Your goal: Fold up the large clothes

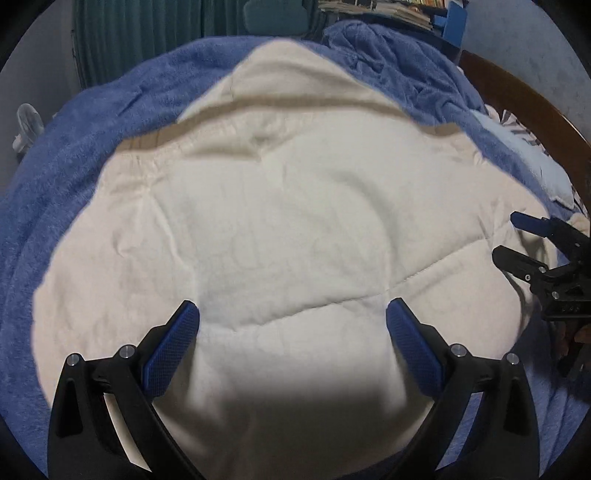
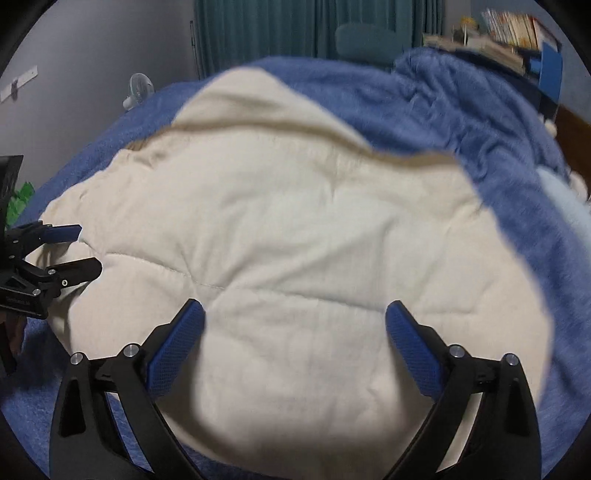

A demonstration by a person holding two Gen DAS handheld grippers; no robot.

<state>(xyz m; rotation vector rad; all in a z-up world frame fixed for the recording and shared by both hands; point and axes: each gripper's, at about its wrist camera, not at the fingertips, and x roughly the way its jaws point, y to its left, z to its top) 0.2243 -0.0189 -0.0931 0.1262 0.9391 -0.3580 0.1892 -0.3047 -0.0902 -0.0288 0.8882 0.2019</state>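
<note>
A large cream garment point(image 1: 280, 229) lies spread flat on a blue blanket point(image 1: 74, 147), with a beige ribbed band along its far edge. It also fills the right wrist view point(image 2: 295, 240). My left gripper point(image 1: 291, 321) is open just above the garment's near part, holding nothing. My right gripper point(image 2: 295, 321) is open over the near part too, empty. Each gripper shows in the other's view: the right one point(image 1: 509, 236) at the garment's right edge, the left one point(image 2: 88, 247) at its left edge, both open.
The blue blanket point(image 2: 480, 122) covers the bed and is bunched at the far right. A brown wooden bed frame point(image 1: 524, 99) curves along the right. A small fan point(image 2: 140, 88), green curtains point(image 2: 258, 33) and a shelf of books point(image 2: 517, 33) stand beyond.
</note>
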